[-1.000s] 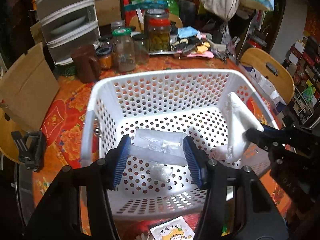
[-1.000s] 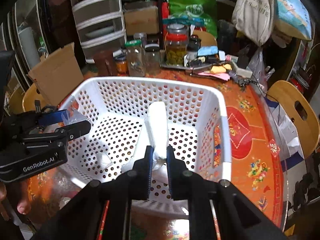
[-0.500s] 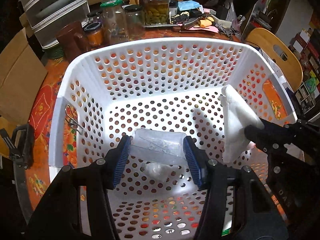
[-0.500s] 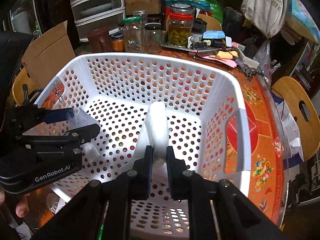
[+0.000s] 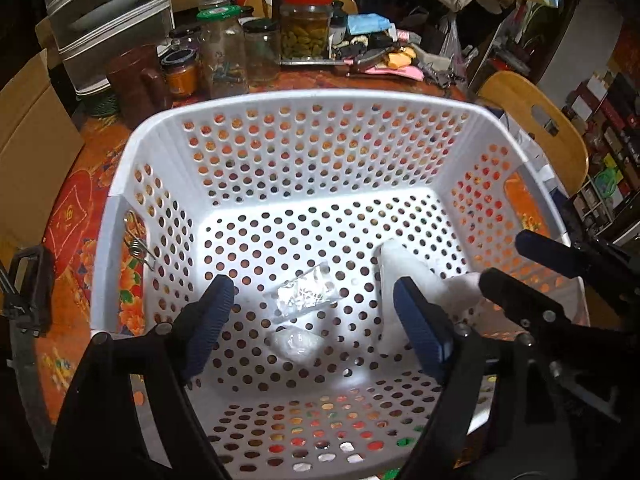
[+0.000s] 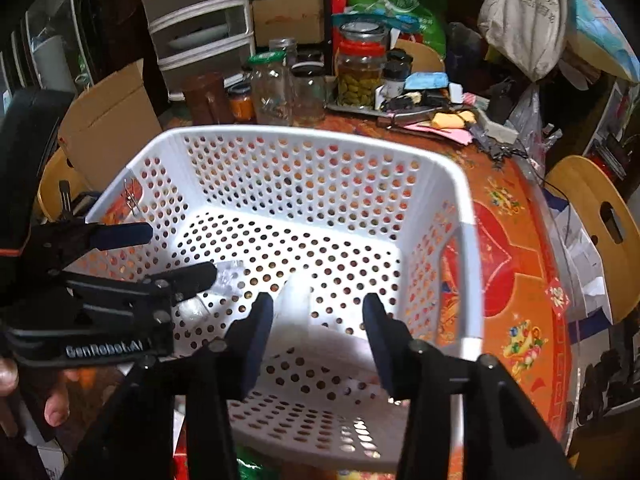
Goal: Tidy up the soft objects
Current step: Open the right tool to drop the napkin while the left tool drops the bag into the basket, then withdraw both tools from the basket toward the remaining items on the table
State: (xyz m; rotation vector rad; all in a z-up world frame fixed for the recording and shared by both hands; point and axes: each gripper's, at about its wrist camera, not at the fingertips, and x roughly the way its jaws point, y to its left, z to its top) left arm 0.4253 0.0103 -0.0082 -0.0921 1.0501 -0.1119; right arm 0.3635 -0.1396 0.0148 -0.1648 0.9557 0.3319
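One basket [image 5: 120, 184] holds three soft packets; two claws hover.

A table [image 6: 516, 240] under an orange-red floral cloth carries glass jars [image 6: 276, 88] along its far edge. A grey plastic drawer unit [image 6: 200, 24] stands behind them, with wooden chairs [image 6: 596, 216] alongside.

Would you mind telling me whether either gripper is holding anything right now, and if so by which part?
Nothing is held. The left gripper and right gripper are both open over the white basket; the clear plastic packet and white foam piece lie loose inside.
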